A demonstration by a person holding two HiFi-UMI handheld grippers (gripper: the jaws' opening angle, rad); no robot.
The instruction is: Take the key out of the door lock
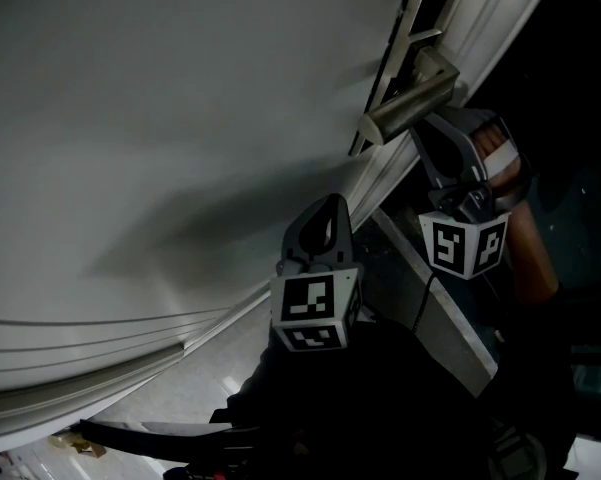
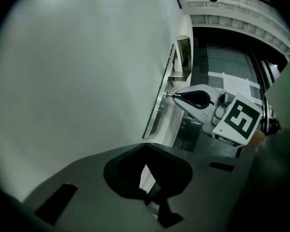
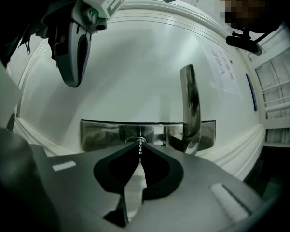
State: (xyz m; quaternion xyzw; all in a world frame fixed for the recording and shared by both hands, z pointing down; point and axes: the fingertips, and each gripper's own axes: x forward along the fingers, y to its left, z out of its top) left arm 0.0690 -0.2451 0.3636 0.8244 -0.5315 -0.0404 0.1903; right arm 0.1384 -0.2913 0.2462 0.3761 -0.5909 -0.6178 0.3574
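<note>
A thin metal key (image 3: 140,149) sticks out of the round keyhole (image 3: 136,139) in the steel lock plate (image 3: 101,134) on the white door (image 1: 180,118). My right gripper (image 3: 140,146) is shut on the key, its tips right up against the plate, just below the lever handle (image 3: 190,110). In the left gripper view the right gripper (image 2: 172,95) touches the plate edge-on. My left gripper (image 2: 145,147) hangs shut and empty, away from the lock. In the head view the left gripper (image 1: 331,204) sits lower left of the handle (image 1: 415,103).
The door edge and frame mouldings (image 1: 450,318) run past both grippers. A paper sheet (image 3: 224,71) is stuck on the door to the right of the handle. The light is dim, and the floor below is dark.
</note>
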